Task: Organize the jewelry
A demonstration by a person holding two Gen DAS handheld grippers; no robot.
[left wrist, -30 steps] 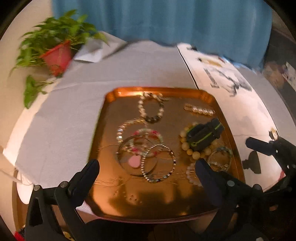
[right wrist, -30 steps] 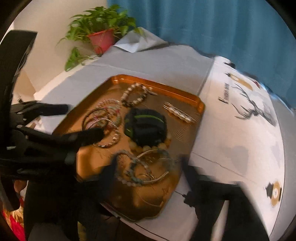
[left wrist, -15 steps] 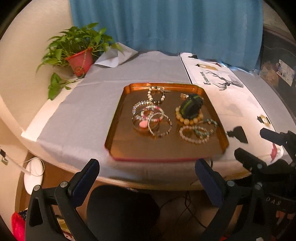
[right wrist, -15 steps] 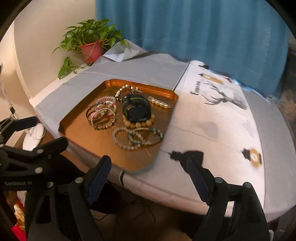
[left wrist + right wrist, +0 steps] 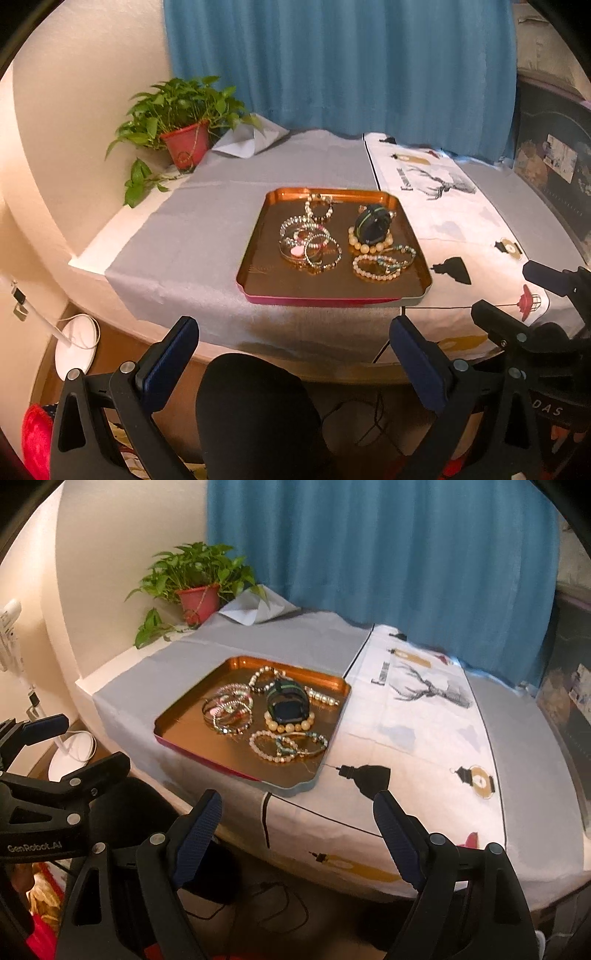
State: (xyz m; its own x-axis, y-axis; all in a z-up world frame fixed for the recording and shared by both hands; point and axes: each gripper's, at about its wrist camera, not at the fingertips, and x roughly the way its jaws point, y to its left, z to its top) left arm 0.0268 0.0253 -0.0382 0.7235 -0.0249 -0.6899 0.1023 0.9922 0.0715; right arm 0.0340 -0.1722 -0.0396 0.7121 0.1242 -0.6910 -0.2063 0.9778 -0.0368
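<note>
Right wrist: "GenRobot.AI" on left gripper (image 5: pixel 75 744)

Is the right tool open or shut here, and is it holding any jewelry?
Open and empty. The right tool has its jaws spread wide with only tablecloth visible between them; all jewelry lies on the copper tray.
</note>
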